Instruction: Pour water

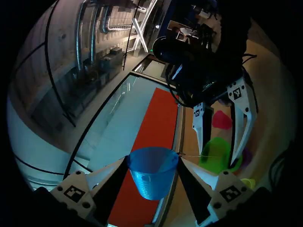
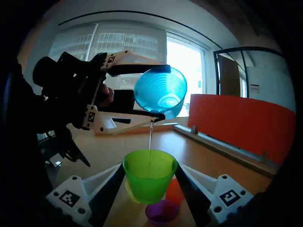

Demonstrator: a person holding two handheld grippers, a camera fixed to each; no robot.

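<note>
- Directly above the green cup (image 2: 149, 183) the tilted blue cup (image 2: 161, 92) is held, pouring.
- Blue is gripped by the left gripper (image 1: 152, 166), green by the right gripper (image 2: 149, 166).

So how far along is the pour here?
Done: both cups are gripped, the blue cup in the left hand-held gripper, the green cup in the right hand-held gripper. In hand: the blue cup is tipped above the green one and a thin stream falls into it. Left: finish the pour and right the blue cup. The fill level is hard to tell.
</note>
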